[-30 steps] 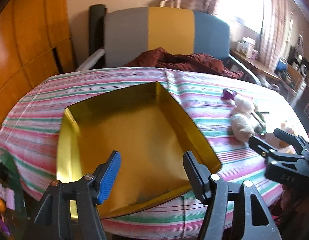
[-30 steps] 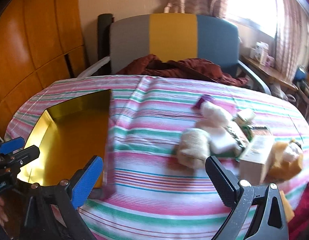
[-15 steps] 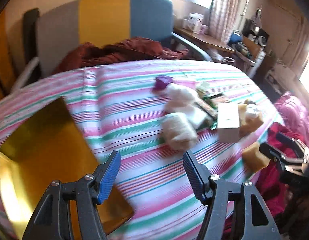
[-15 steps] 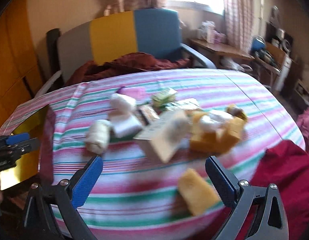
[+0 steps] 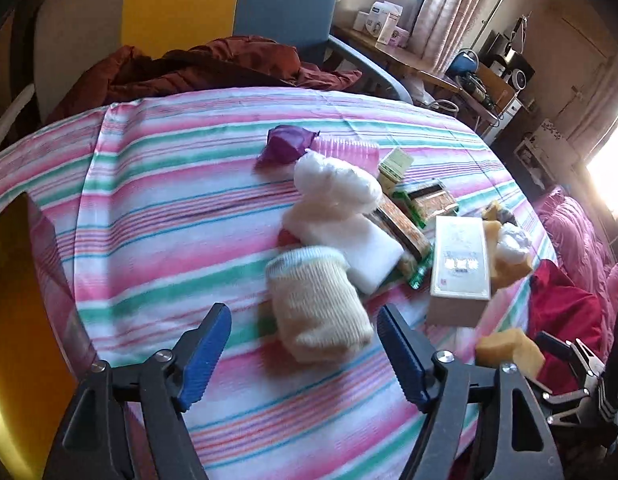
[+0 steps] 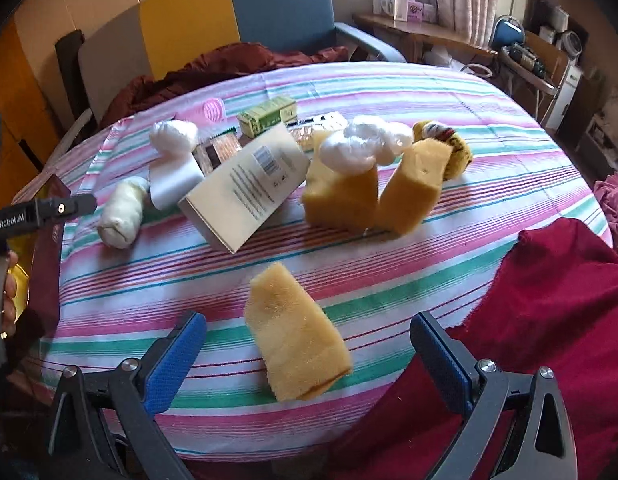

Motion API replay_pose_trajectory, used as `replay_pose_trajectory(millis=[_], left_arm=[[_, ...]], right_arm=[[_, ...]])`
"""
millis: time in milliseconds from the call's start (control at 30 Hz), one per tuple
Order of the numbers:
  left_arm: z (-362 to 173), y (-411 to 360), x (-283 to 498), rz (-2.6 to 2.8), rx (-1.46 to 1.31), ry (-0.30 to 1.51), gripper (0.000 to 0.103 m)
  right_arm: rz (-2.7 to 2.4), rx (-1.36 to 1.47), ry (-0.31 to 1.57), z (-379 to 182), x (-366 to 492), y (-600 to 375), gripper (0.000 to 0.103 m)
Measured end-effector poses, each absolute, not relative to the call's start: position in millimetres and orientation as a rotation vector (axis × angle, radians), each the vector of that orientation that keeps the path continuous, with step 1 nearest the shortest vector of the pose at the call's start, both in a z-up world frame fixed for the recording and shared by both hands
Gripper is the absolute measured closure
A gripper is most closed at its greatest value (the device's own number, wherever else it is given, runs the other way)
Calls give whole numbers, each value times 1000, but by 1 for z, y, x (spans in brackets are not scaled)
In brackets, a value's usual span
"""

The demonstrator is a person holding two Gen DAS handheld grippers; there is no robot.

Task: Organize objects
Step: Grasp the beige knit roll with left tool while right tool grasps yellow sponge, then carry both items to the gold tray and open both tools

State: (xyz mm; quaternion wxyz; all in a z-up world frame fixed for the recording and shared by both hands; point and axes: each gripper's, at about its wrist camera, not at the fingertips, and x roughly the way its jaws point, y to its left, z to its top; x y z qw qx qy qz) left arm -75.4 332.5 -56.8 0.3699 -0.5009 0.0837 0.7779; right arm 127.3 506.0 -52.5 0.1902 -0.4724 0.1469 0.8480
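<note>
Swung away from the gold tray (image 5: 13, 320) toward the clutter on the counter (image 5: 157, 184). Left gripper (image 5: 303, 354) just widened, empty, framing the rolled sock (image 5: 319, 304); right gripper (image 6: 309, 354) narrowing slightly, released, over a sponge (image 6: 295, 336). Box barcode (image 6: 265, 160) visible only from right wrist.

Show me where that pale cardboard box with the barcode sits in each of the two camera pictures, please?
Left wrist view: the cardboard box lies right of centre, beyond the rolled sock and beside the yellow sponges.
Right wrist view: the same box is left of centre, tilted, with its barcode face showing.
Shared landmark: the lone sponge nearest the grippers, lower right in the left view and bottom centre in the right view.
</note>
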Motion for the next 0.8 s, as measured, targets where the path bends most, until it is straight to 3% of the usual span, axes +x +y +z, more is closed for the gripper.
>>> replay_pose_trajectory(millis=[233,400,533,800], left_arm=[[-76,353,-87,1968,-1349,251,26],[-88,359,-87,1932,-1385,193,42],[-85,358,-78,1949,-1342,216,48],[-56,319,-60,1992,-1266,165,48]], right_arm=[[2350,-1377,395,-65,124,510,25],[2353,-1391,400,-71,122,511,55],[2377,-1387,374,-70,119,507,60],[2494,-1344,358,-49,109,488,61]])
